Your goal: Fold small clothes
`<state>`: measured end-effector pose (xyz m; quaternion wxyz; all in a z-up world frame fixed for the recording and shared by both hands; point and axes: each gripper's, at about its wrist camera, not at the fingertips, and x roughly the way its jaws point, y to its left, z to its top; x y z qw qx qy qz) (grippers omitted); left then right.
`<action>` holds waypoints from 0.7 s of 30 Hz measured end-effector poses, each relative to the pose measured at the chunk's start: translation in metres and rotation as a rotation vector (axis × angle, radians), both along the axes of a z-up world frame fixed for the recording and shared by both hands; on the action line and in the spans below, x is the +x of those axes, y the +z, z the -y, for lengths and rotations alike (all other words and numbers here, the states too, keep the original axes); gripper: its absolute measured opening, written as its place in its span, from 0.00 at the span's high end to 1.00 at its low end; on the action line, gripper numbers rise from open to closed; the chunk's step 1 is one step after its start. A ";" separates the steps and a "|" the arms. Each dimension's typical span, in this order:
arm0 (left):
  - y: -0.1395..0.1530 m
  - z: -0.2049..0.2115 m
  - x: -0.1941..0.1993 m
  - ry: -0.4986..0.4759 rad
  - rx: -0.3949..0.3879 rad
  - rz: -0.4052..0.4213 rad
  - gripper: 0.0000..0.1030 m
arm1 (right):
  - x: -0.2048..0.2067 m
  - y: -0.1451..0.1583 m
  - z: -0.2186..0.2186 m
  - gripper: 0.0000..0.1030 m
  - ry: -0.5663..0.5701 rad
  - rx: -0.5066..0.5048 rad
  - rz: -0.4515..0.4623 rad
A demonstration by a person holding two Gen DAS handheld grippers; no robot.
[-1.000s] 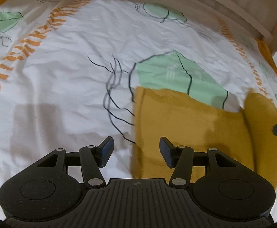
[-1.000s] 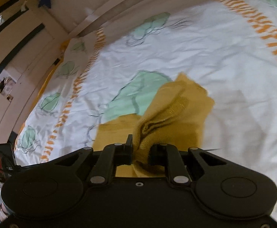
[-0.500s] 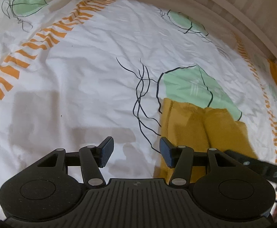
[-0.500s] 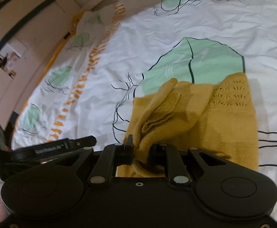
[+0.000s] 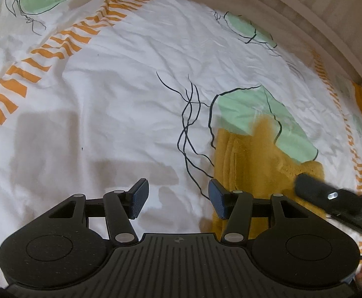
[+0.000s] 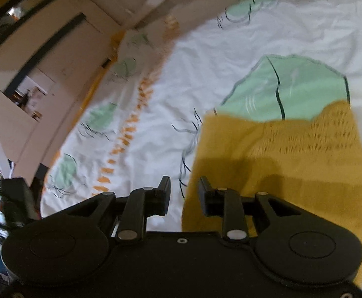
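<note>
A mustard-yellow knitted garment (image 5: 252, 161) lies folded on the white patterned bed cover, partly over a green leaf print. It also fills the right of the right wrist view (image 6: 292, 159), flat, with a lacy knit band near its far edge. My left gripper (image 5: 177, 196) is open and empty, just left of the garment's near edge. My right gripper (image 6: 184, 193) is open and empty, hovering at the garment's left edge. The right gripper's body (image 5: 334, 198) shows in the left wrist view at the right, over the garment.
The bed cover (image 5: 121, 104) is white with orange dashes and green leaves. A pale wooden bed frame (image 5: 312, 22) runs along the far side. Cupboards and a wall (image 6: 44, 57) stand beyond the bed on the left of the right wrist view.
My right gripper opened and let go of the bunched garment, which now lies flat and folded over. The left gripper stayed open and drifted left, away from the garment.
</note>
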<state>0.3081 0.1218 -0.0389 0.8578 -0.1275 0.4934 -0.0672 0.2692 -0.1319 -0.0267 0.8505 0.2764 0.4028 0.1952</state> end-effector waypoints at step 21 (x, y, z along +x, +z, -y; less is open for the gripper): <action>0.000 0.032 -0.010 -0.125 0.038 0.024 0.50 | -0.071 -0.057 -0.018 0.62 0.122 -0.152 -0.004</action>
